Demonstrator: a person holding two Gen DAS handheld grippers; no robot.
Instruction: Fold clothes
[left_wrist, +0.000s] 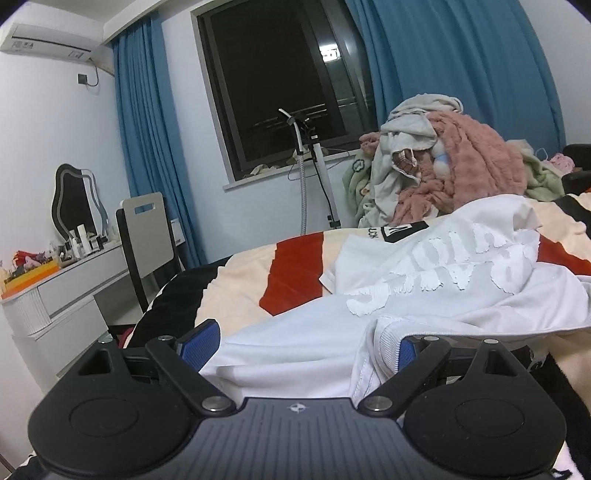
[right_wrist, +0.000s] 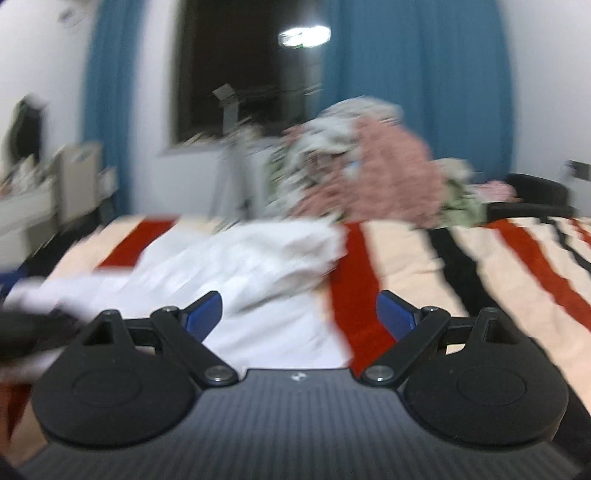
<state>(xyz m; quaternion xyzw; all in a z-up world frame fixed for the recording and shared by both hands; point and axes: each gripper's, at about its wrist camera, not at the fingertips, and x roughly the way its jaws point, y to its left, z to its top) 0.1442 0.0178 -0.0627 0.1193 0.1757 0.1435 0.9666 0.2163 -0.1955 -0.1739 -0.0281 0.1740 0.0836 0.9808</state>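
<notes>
A white T-shirt (left_wrist: 424, 291) with raised, fuzzy white lettering lies crumpled on the bed (left_wrist: 240, 280), whose plush blanket runs in cream, red and black stripes. To the shirt's right, in the right wrist view, the blanket lies bare out to the far side; behind it a heap of pink and grey fleecy clothes (left_wrist: 439, 166) crowds the bed's far edge under blue curtains (left_wrist: 155, 140). The left gripper (left_wrist: 301, 343) sits low and level, its blue ribbed fingers (left_wrist: 199, 343) spread wide with the shirt's ribbed hem bunched between them, not pinched. The right gripper (right_wrist: 299, 315), motion-blurred, hangs above the shirt's right edge, fingers (right_wrist: 395, 315) apart and empty.
</notes>
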